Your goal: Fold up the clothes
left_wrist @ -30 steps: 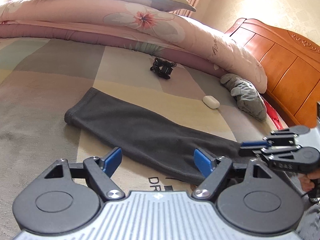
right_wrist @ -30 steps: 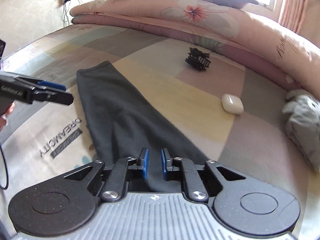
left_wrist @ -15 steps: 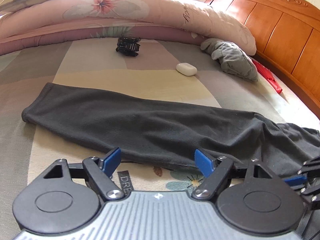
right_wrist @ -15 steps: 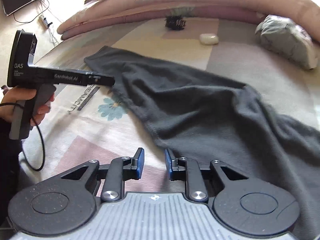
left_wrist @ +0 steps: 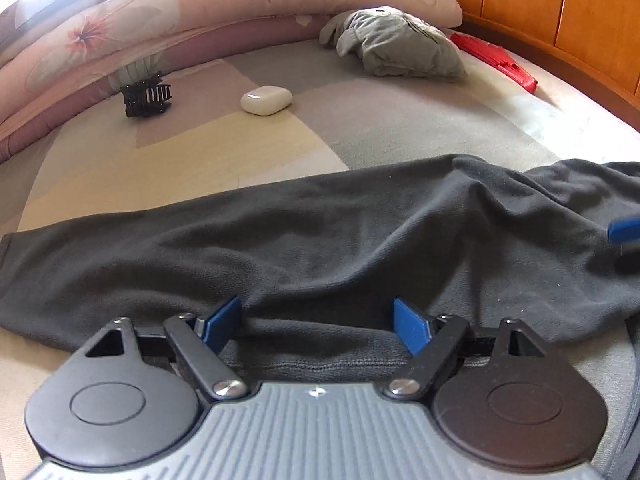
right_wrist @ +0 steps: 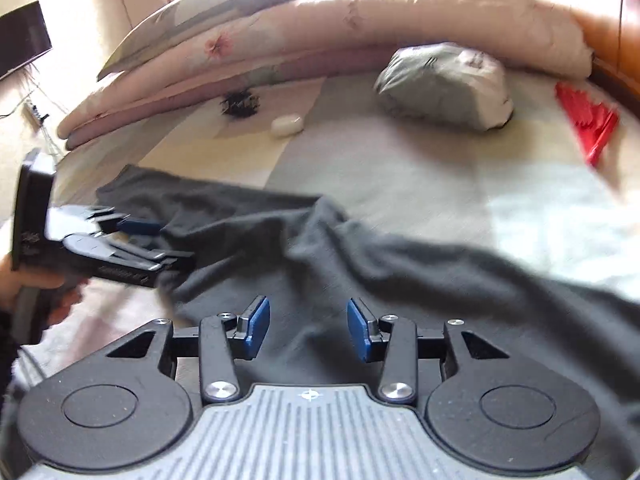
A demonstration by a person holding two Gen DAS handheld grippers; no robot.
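While the dark garment (left_wrist: 320, 240) lies stretched across the bed (left_wrist: 400, 132) near its front edge, the left gripper (left_wrist: 318, 324) stands wide over its hem, pads clear; the right gripper (right_wrist: 307, 330), jaws just opening, stands half-spread over cloth, holding nothing.

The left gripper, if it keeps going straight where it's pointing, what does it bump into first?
Most likely the dark grey trousers. The left gripper points down at them with its fingers spread wide, and the cloth lies right ahead. Depth is hard to judge.
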